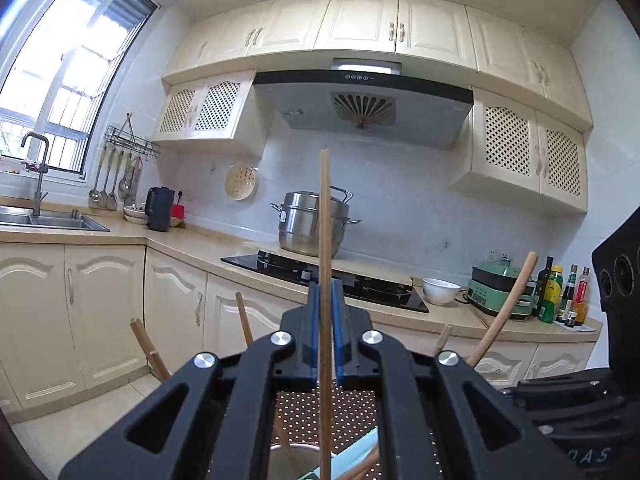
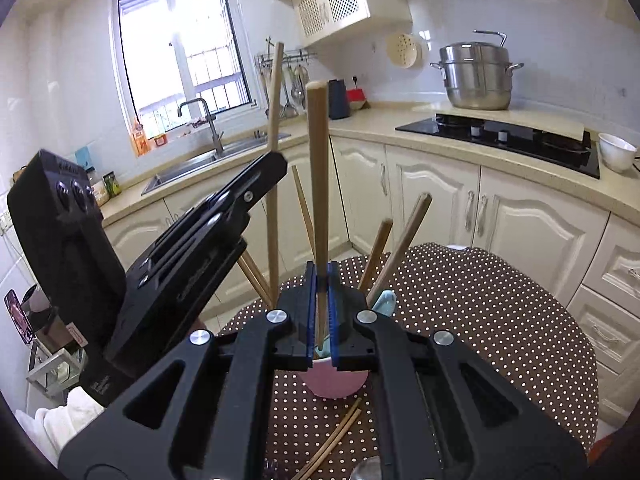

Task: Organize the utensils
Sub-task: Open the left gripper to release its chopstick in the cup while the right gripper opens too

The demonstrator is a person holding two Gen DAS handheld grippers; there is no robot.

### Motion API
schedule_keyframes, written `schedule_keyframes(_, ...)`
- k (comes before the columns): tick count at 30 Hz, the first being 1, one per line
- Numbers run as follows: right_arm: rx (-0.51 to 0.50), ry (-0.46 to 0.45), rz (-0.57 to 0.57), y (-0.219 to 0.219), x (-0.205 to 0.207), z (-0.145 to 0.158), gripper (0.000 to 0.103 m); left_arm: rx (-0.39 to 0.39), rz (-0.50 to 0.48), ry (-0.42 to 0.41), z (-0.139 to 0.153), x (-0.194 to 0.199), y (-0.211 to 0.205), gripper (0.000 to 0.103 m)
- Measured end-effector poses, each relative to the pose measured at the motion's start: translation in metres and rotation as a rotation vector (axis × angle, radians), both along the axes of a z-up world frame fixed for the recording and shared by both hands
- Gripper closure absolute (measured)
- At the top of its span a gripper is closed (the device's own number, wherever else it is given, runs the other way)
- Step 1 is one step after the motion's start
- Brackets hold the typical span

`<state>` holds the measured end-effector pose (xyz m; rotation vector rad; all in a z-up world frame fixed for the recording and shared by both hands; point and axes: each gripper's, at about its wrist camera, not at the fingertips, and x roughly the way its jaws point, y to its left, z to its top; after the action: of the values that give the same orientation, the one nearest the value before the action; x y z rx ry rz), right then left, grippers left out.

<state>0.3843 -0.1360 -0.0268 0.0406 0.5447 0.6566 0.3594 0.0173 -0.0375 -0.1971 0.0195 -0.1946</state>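
My left gripper is shut on a thin wooden chopstick that stands upright; its lower end runs down out of sight behind the jaws. In the right wrist view the left gripper holds that chopstick at the left. My right gripper is shut on a thicker wooden handle standing in a pink cup on the dotted tablecloth. Several more chopsticks and a pale blue utensil lean in the cup. Two chopsticks lie flat in front of it.
A cream counter wraps the kitchen with a black hob, a steel steamer pot, a white bowl and a sink under the window. Bottles and a green cooker stand at the counter's right end.
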Motion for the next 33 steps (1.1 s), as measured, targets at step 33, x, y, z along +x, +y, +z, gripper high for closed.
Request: schedule_keyframes(33,-0.045,0.121,0.069,0.023,0.02,-0.044,0.098,-0.154,0.07,-0.139,-0.023,0.01,0.031,0.097)
